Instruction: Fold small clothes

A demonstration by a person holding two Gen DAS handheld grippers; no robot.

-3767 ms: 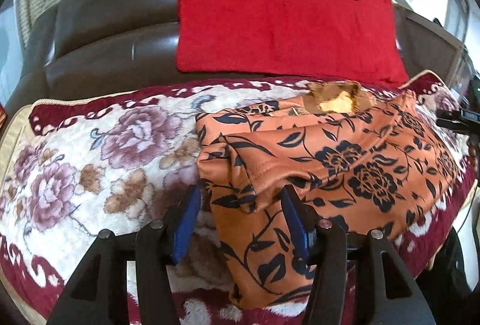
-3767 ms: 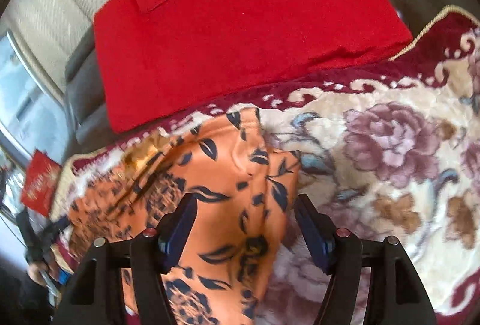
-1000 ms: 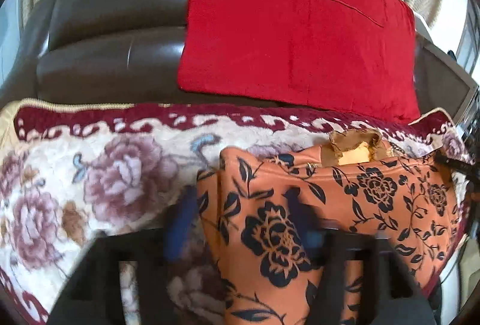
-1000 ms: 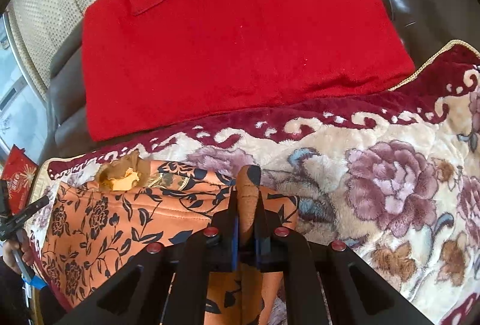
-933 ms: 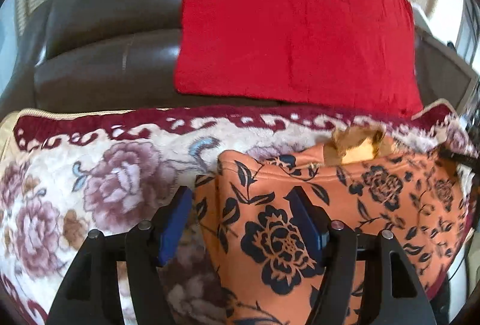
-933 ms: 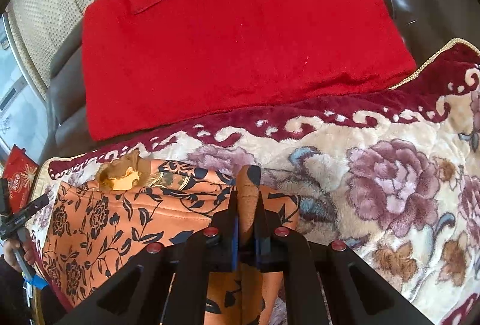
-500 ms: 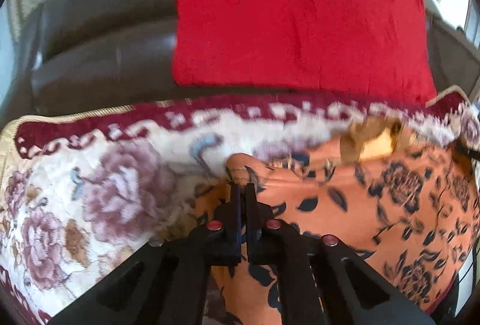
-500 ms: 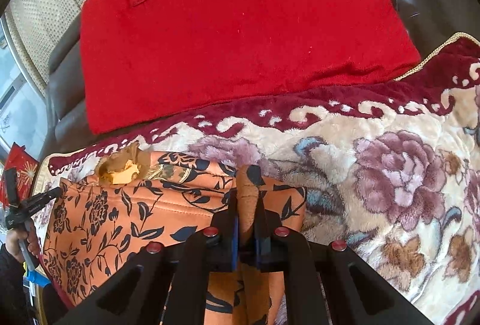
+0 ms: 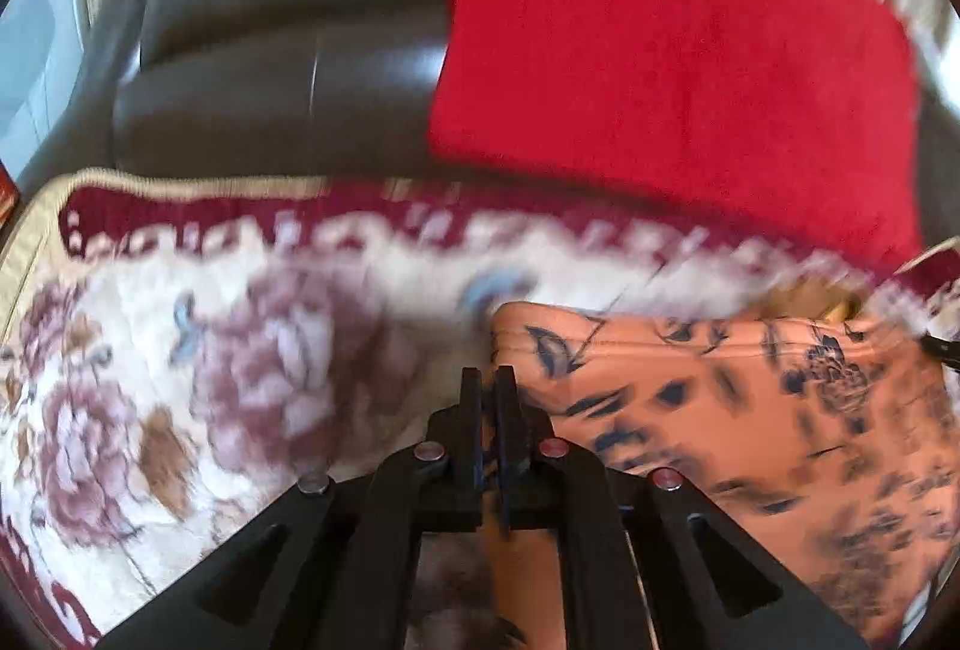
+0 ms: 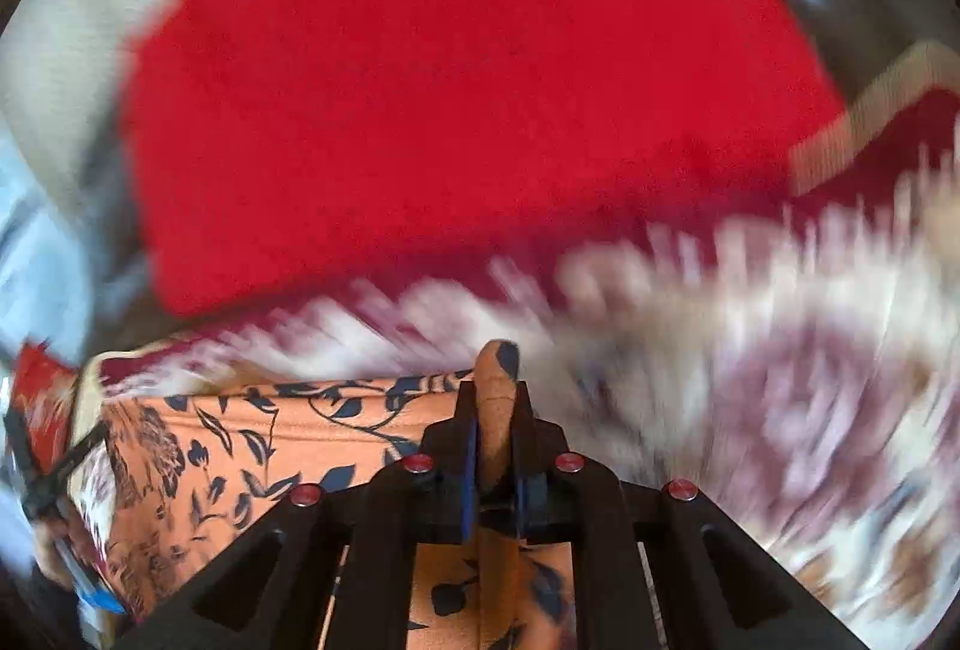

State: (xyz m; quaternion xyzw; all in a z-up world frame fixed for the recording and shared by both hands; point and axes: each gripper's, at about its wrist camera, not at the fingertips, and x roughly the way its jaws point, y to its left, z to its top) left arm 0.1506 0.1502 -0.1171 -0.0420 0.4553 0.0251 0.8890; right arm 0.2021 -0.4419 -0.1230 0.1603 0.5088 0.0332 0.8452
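Orange flowered garment (image 9: 750,440) spread at lower right of left view, on floral blanket (image 9: 180,380). Left gripper (image 9: 489,386) clamped together on garment edge. Right gripper (image 10: 493,404) at lower centre, jaws opening, fabric fold between. Red cushion (image 10: 450,80) above.

The left tool (image 9: 489,398) points steeply downward with its two black fingers (image 9: 471,410) pressed almost together, pinching the edge of the orange floral garment (image 9: 720,410). The right tool (image 10: 495,428) also tilts steeply down; its jaws are opening, a fold of the same garment standing between the blue-lined pads (image 10: 470,458).
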